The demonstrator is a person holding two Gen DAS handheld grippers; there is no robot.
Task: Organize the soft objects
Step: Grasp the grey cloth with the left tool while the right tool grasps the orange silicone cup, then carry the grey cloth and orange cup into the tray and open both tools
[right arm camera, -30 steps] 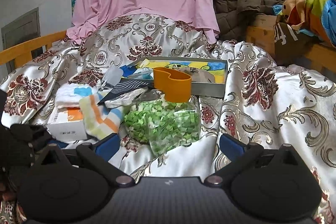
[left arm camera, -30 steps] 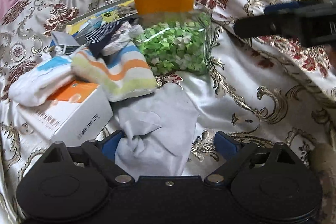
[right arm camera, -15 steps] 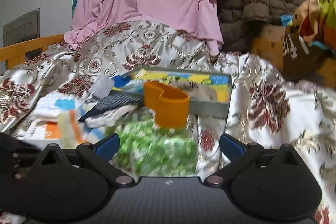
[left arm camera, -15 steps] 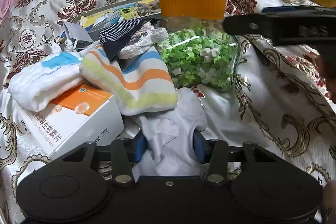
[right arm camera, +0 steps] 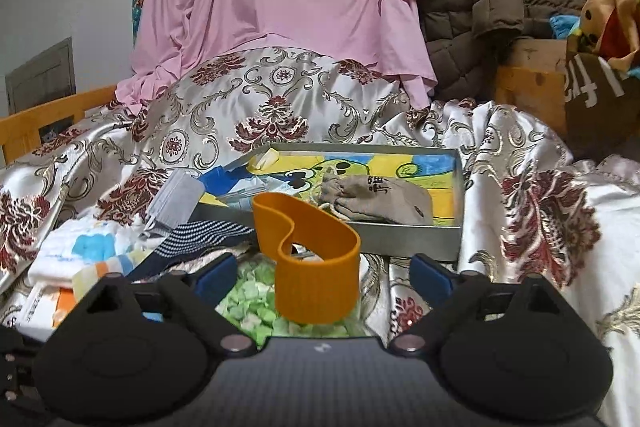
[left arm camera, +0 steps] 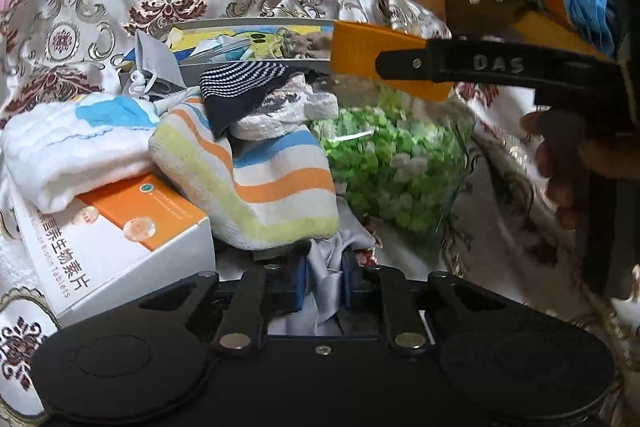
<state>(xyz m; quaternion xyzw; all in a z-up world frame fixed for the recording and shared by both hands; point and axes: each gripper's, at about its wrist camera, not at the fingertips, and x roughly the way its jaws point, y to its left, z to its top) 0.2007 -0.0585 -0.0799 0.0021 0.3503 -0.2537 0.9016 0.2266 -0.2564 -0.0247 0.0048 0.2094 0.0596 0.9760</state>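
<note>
Left claw pinches the grey cloth; pulling may topple the striped towel resting on it; right claw gapes over the jar

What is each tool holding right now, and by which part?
The left tool is shut on the grey cloth, pinching its bunched near edge. The right tool is open around the jar's orange lid, holding nothing.

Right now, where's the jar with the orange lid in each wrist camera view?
Left wrist: jar with the orange lid right of centre, behind the striped towel.
Right wrist: bottom centre, lid between the right gripper's open fingers.
Shared landmark: grey tray just behind the jar.
</note>
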